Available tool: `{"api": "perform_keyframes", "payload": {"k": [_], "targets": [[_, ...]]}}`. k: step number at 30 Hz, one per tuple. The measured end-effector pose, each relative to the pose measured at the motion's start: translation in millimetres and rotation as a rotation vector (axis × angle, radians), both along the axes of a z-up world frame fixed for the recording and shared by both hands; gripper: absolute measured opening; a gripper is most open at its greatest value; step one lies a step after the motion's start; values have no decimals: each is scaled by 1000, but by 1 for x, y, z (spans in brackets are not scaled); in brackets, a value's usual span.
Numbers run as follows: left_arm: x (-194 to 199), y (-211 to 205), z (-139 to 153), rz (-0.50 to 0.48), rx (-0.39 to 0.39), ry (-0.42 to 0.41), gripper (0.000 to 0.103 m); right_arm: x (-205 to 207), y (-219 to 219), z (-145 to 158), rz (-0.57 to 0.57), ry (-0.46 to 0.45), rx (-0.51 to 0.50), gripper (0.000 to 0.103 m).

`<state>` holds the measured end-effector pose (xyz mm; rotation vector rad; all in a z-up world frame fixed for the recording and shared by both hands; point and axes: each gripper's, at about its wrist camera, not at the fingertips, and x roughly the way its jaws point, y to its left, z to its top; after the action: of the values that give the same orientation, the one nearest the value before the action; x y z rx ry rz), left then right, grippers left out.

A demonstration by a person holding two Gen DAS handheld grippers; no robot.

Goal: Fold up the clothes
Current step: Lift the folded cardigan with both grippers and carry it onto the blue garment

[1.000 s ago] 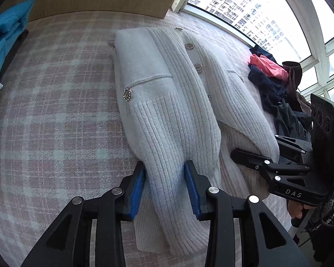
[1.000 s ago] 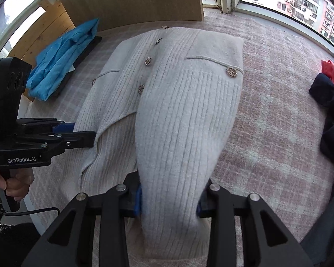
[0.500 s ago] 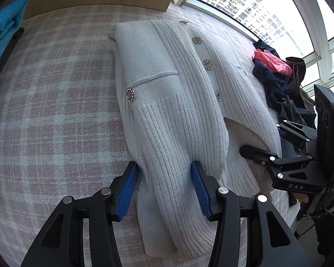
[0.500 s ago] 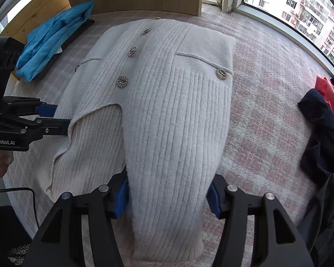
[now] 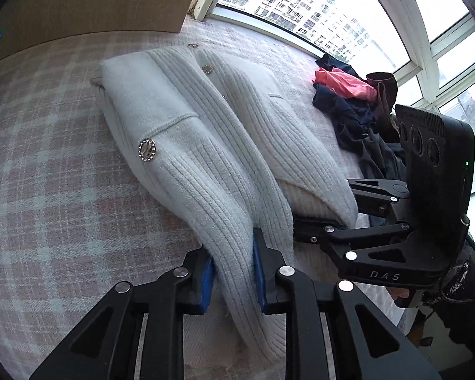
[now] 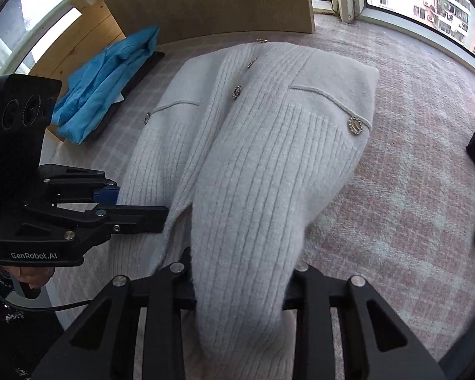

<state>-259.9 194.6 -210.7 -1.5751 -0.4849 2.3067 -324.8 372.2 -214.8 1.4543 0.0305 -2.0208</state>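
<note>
A white ribbed cardigan (image 5: 186,145) with jewelled buttons lies on a pink plaid bedcover (image 5: 47,190), both sleeves folded over its front. My left gripper (image 5: 232,272) is shut on the cuff end of the left sleeve and lifts it slightly. My right gripper (image 6: 240,285) is shut on the other sleeve of the cardigan (image 6: 262,164); knit covers its pads. The right gripper also shows in the left wrist view (image 5: 332,209), and the left gripper in the right wrist view (image 6: 136,202), each beside the cardigan's hem.
A pile of dark and pink clothes (image 5: 348,95) lies by the window at the right. A folded blue garment (image 6: 104,85) lies at the back left by a wooden headboard (image 6: 79,44). The bed's near edge is just below the grippers.
Both grippers have closed on the sleeves, after opening wider half a second ago. The sleeve ends now rise off the bed and the two grippers stand closer together.
</note>
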Motion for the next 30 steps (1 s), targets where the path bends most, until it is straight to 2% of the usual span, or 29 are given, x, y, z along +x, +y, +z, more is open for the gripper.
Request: {"api": "perform_keyframes", "payload": {"k": [3,6,10,16,24,30], "targets": [[-2,3,16,-1,-15,39,19,2,-6,16,-10,34,-5,28],[-1,-7,30,23,36,48,19,0,-10,29,-39,27,-62,27],[8,-8,65,33,-9,121,19,7,-17,61,-26,81,-74,27],[41,-19,106,76,-20,198,20,31,-32,101,25,143,-102,27],[87,-55,148,136,-79,268,20,63,-85,143,106,233,-110,27],[106,-115,184,135,-148,344,20,77,-154,178,168,329,-110,27]]}}
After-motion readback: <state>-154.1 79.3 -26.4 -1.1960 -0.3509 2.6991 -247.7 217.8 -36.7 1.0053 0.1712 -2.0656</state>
